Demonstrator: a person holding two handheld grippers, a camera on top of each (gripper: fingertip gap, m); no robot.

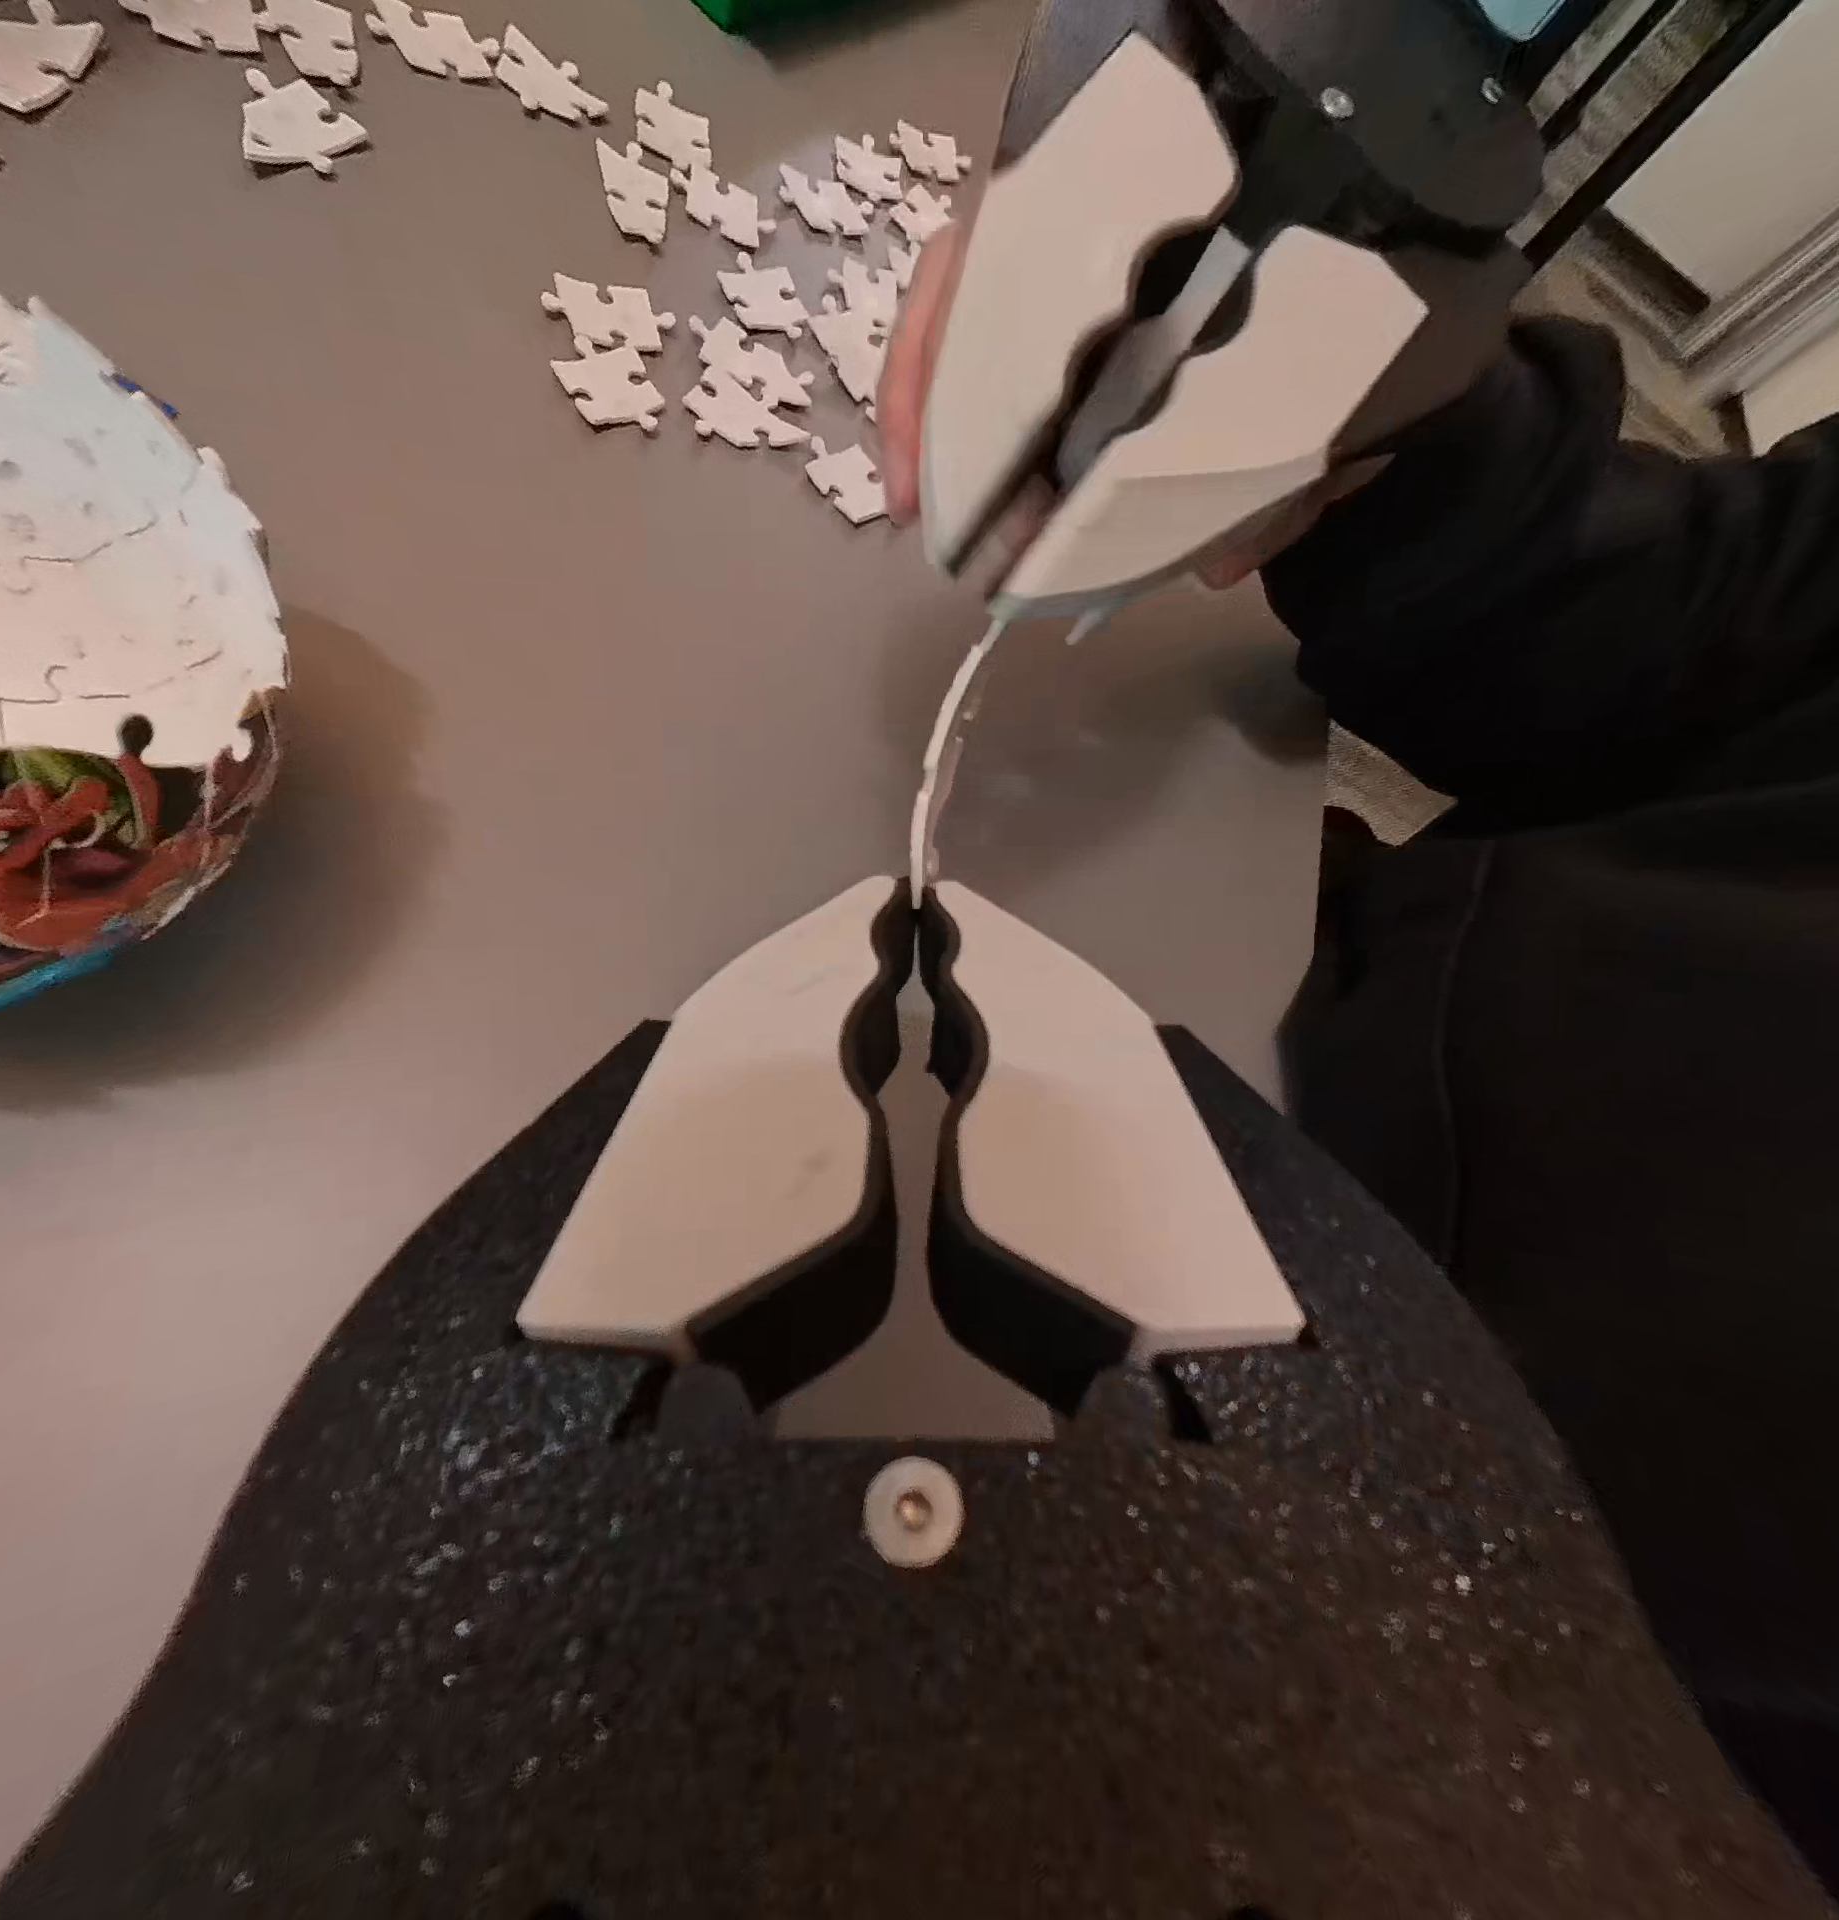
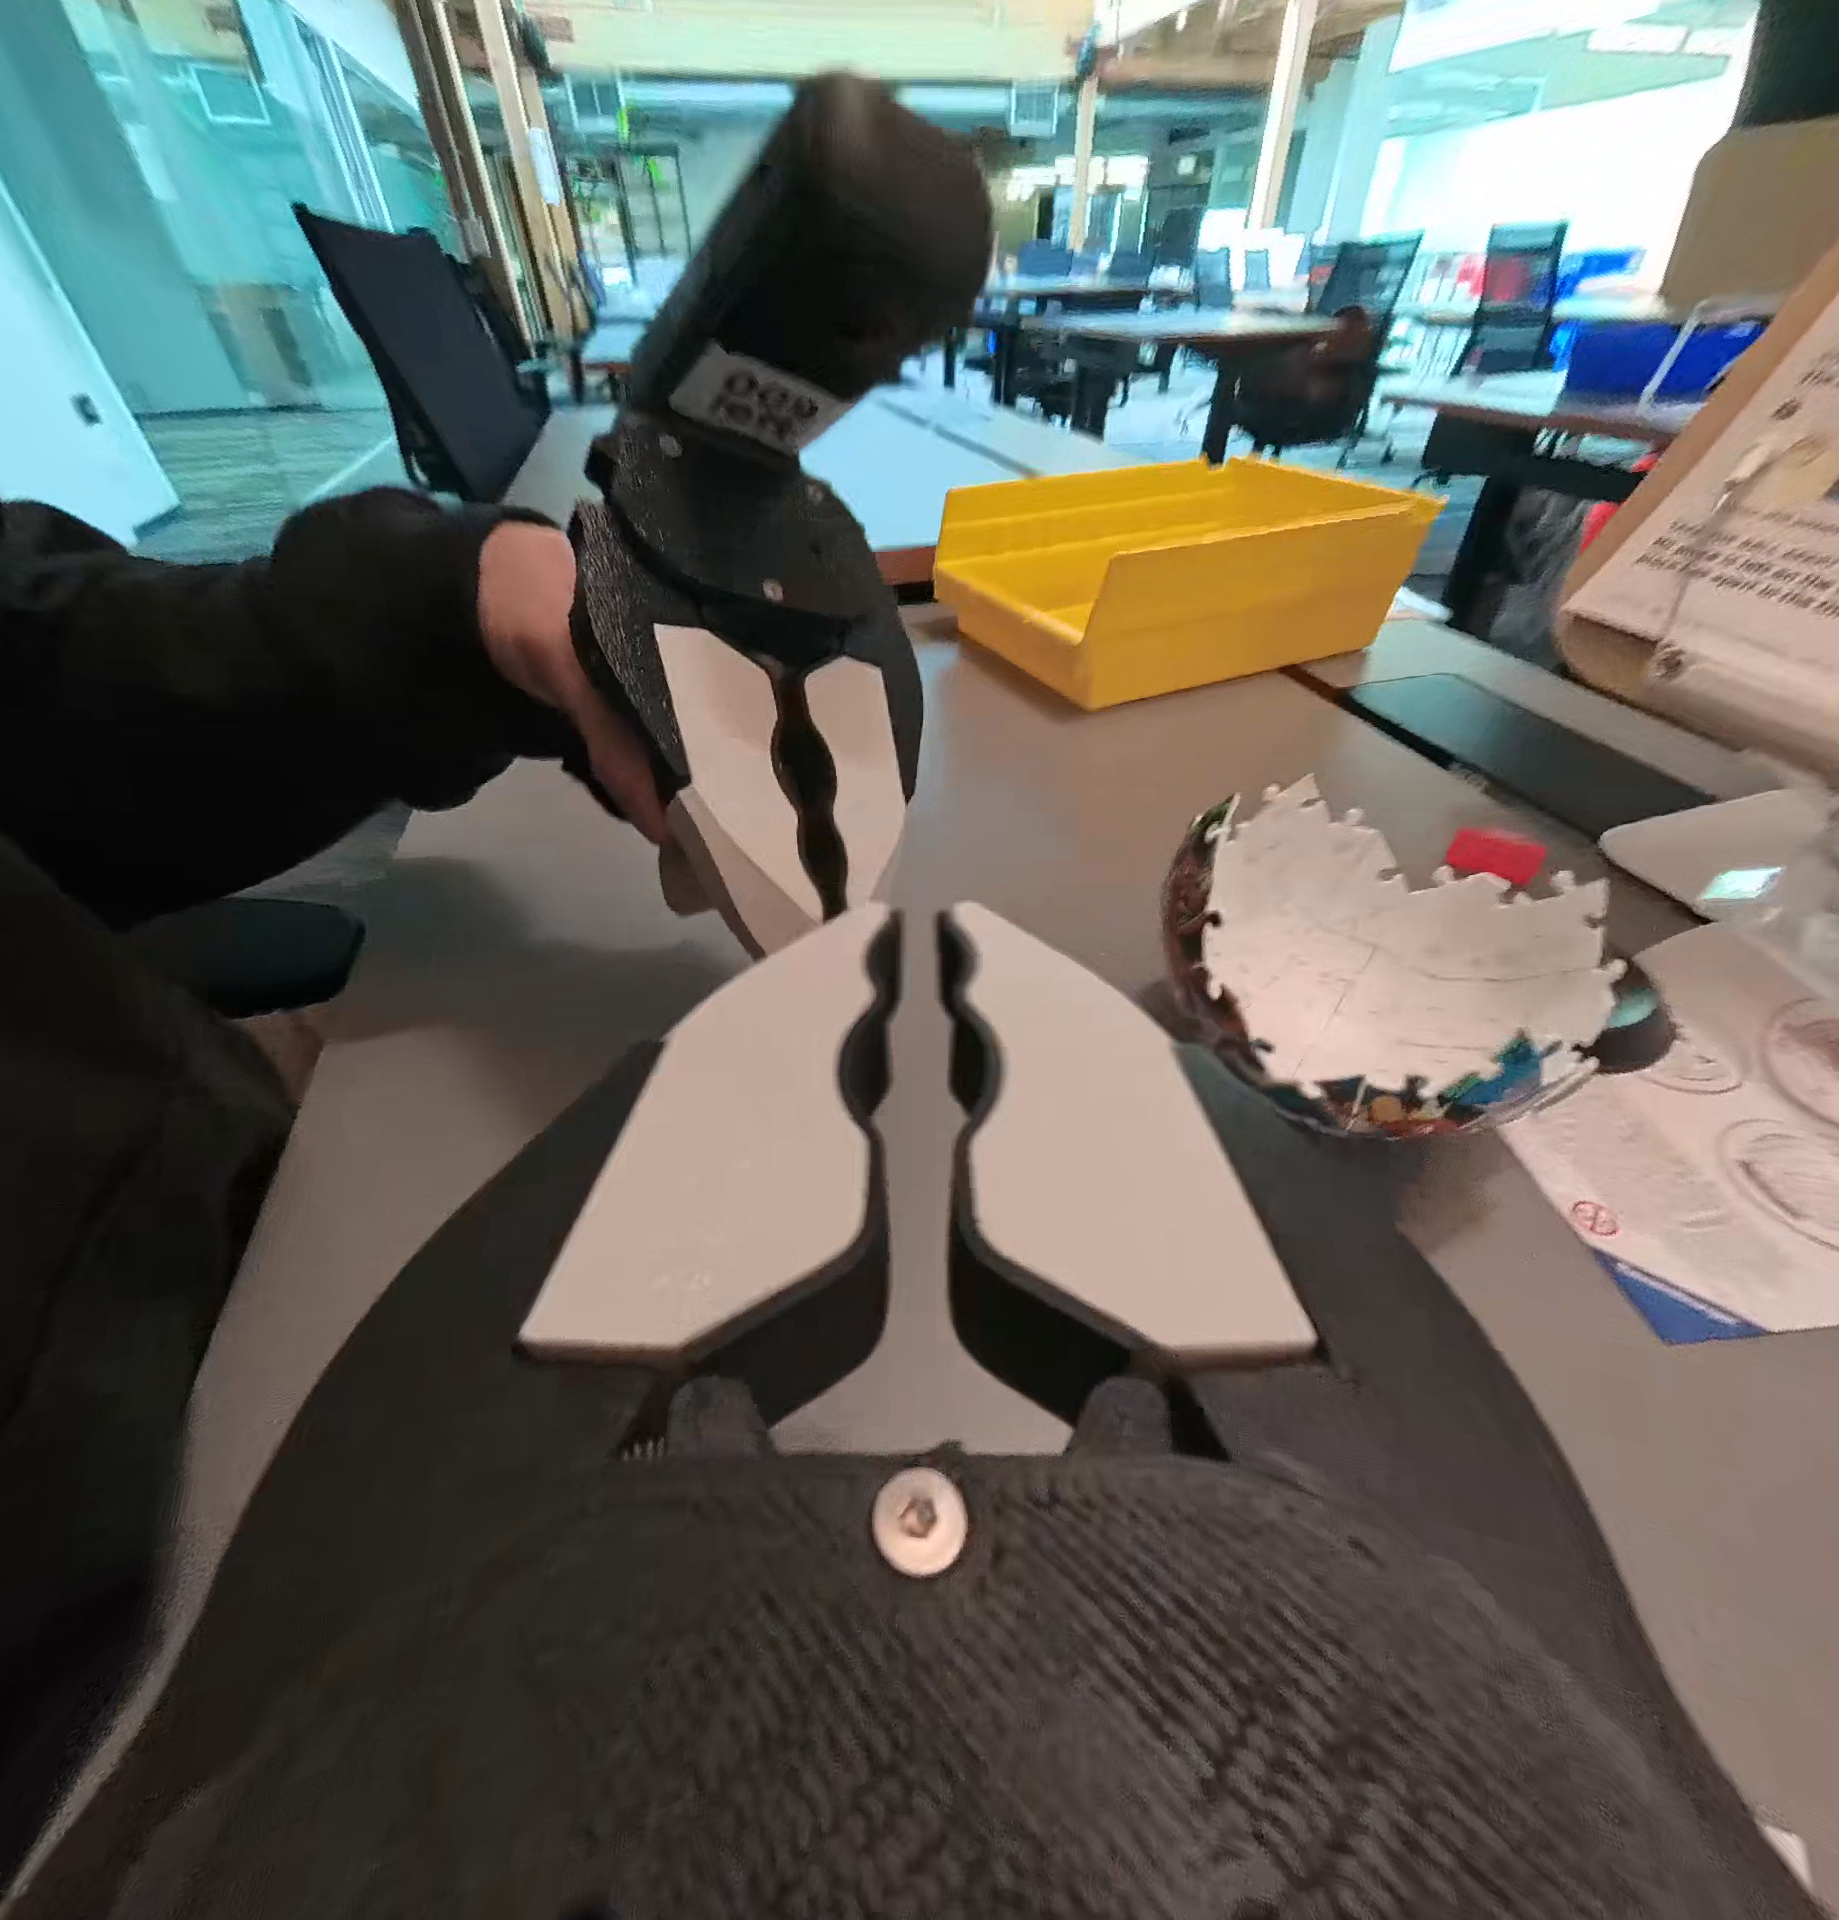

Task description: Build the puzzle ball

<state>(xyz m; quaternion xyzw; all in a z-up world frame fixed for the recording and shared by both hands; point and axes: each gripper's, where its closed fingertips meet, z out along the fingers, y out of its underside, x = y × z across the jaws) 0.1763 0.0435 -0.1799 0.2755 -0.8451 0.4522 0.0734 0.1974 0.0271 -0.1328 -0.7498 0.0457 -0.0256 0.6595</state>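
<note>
My left gripper [image 1: 915,902] is shut on the near end of a thin curved white puzzle piece [image 1: 946,748], seen edge-on and held above the grey table [image 1: 582,644]. The piece's far end reaches the tips of my right gripper [image 1: 998,582]. In the right wrist view my right gripper [image 2: 920,920] has its pads a little apart with nothing between them, and the left gripper [image 2: 837,904] sits tip to tip with it. The half-built puzzle ball [image 1: 94,582] lies open like a bowl at the left; it also shows in the right wrist view [image 2: 1393,977].
Several loose white puzzle pieces [image 1: 769,301] lie spread at the back of the table. A yellow bin [image 2: 1185,582], a printed instruction sheet [image 2: 1725,1143], a small red block [image 2: 1495,857] and a leaning board with paper [image 2: 1725,582] stand around. A person's dark sleeve [image 1: 1569,623] is at the right. My right fingertips sit around 5 cm from my left ones. From either gripper's tips it is about 20 cm to the half-built puzzle ball [image 1: 94,582].
</note>
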